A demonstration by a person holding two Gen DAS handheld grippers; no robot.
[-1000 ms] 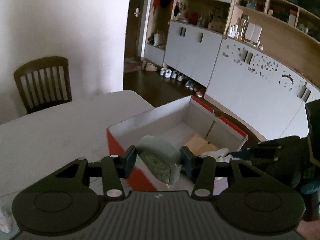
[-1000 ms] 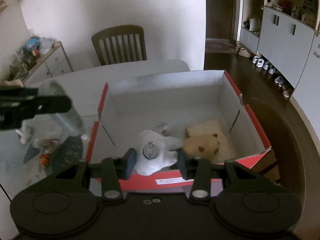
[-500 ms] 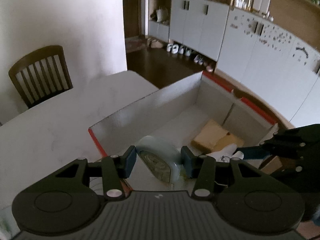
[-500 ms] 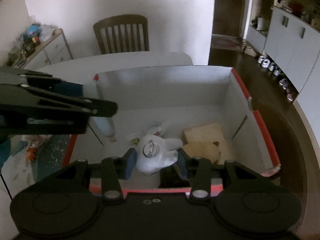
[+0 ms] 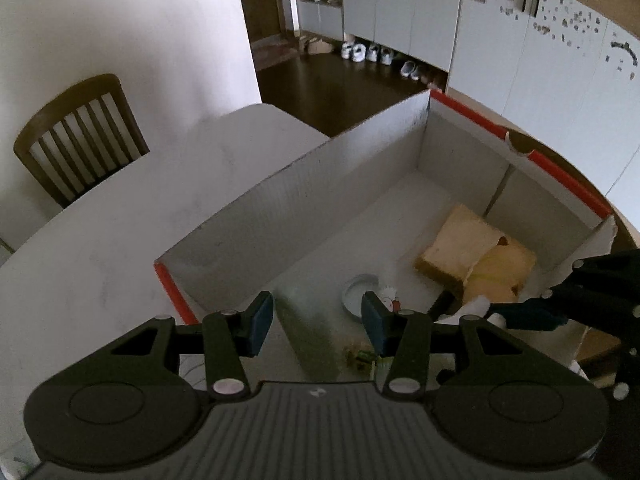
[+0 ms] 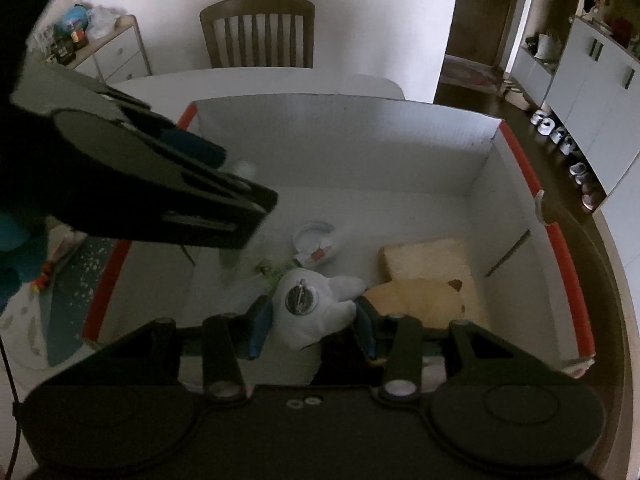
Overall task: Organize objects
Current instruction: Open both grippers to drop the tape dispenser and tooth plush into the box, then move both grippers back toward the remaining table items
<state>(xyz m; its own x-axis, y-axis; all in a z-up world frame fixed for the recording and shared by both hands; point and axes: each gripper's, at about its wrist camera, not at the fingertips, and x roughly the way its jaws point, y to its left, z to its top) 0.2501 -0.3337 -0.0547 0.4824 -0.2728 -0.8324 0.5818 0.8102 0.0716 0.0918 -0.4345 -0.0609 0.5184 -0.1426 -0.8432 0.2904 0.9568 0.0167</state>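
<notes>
Left wrist view: left gripper point(image 5: 317, 325) hangs over the near-left corner of the red-edged box point(image 5: 472, 114), tilted down toward its floor, 2 blue pads spread wide with nothing gripped. Between and below them a blurred pale object point(image 5: 310, 336) streaks down inside the box, too smeared to identify. On the box floor lie a small round cap-like piece point(image 5: 359, 291) and, to the right, a tan plush cushion point(image 5: 464, 250) by the far-right wall. Right gripper point(image 5: 532, 314) pokes in from the right edge; can't read its pads from this view.

Right wrist view: right gripper point(image 6: 314, 326) sits low over the box's near wall, pointing forward and down, pads pinching a white plush toy point(image 6: 316, 308) with a round metal pin on it. Toy hangs just above the box floor, beside a yellow-tan plush with a brown ear that rests on the cushion. Left gripper's black body crosses the upper left of this view, angled down into the box. Box rests on a white table point(image 5: 92, 248), wooden chair point(image 6: 258, 36) at the far side.
</notes>
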